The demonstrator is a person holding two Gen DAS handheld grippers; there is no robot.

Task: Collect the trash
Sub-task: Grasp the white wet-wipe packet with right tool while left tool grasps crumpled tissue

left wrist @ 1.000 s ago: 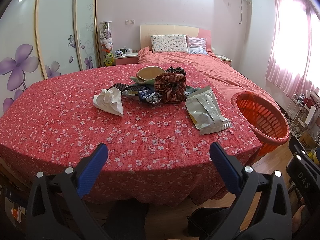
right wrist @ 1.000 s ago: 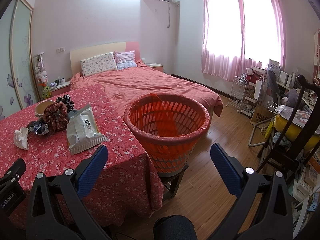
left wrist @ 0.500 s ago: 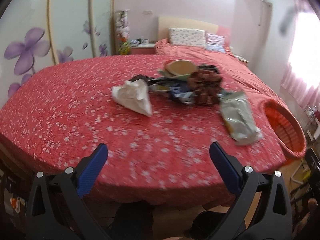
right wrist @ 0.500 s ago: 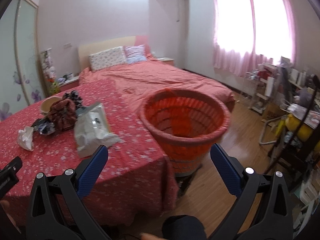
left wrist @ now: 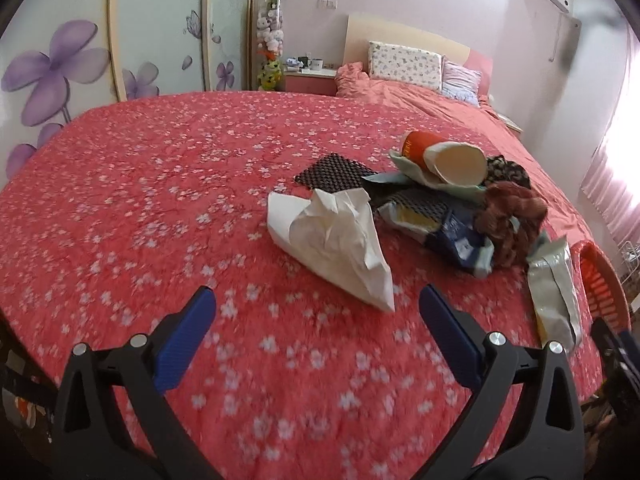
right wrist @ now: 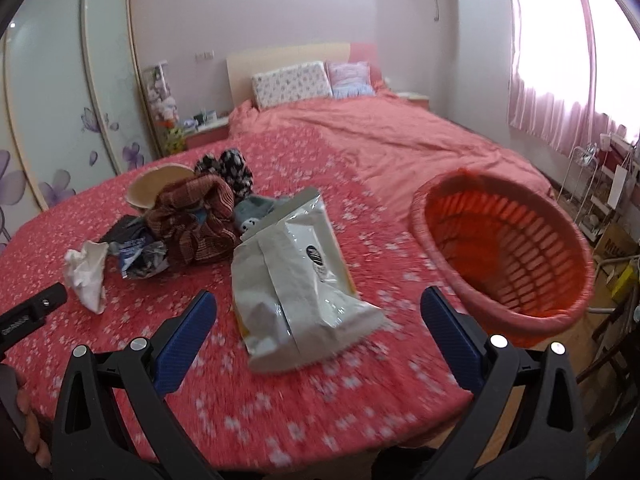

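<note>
Left gripper (left wrist: pixel 316 312): jaws spread wide with nothing between the blue pads (left wrist: pixel 188 336); it hovers over the near part of the table, pointing at the crumpled tissue.
Table (left wrist: pixel 120 208): covered by a red cloth printed with small white flowers; all the loose trash lies toward its right half.
Crumpled tissue (left wrist: pixel 336 240): white, the leftmost piece of trash, lying on the cloth just ahead of the left gripper's open fingers and not touched by them.
Black mesh piece (left wrist: pixel 332 174): flat on the cloth just behind the tissue.
Paper cup (left wrist: pixel 448 160): on its side at the far end of the pile, its open mouth facing the left camera.
Wrapper pile (left wrist: pixel 436 220): blue and yellow packets lying between the tissue and the brown cloth bundle.
Brown cloth bundle (right wrist: pixel 196 220): bunched in the middle of the pile, touching a black-and-white patterned fabric (right wrist: pixel 228 168) behind it.
Silver pouch (right wrist: pixel 296 284): a large flattened bag near the table's right edge, just ahead of the right gripper.
Right gripper (right wrist: pixel 318 312): jaws wide apart and empty, held over the near right part of the table and aimed at the pouch.
Orange basket (right wrist: pixel 516 248): slatted plastic, standing just off the table's right edge, its mouth tilted toward the right camera.
Bed (right wrist: pixel 400 132): behind the table, with a pink cover and two pillows.
</note>
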